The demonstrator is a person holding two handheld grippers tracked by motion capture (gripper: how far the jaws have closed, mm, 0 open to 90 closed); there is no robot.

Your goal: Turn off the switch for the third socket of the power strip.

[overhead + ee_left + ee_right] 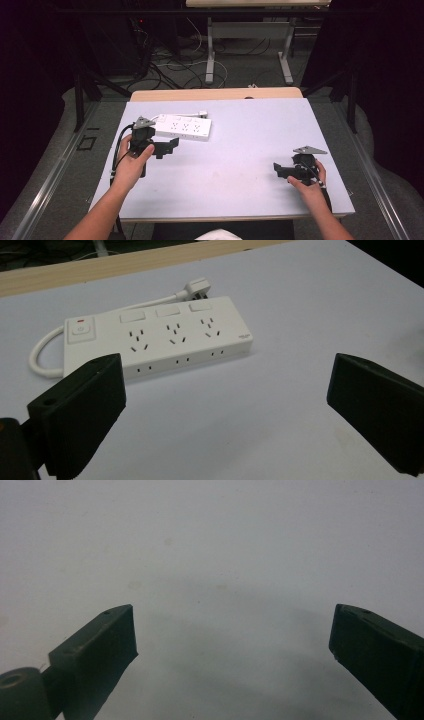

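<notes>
At 12 o'clock off the left tool (225, 405) | power strip (157, 337) lying crosswise, near | left's sitting way closer than right tool (280, 171) | both are gaping apart, empty

the power strip (183, 127) lies on the table (240, 125) just beyond the left claw (167, 147), the right claw (281, 171) well apart.

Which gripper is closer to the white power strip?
Left. The left gripper sits just in front of the power strip, apart from it, jaws open. The right gripper is far across the table.
</notes>
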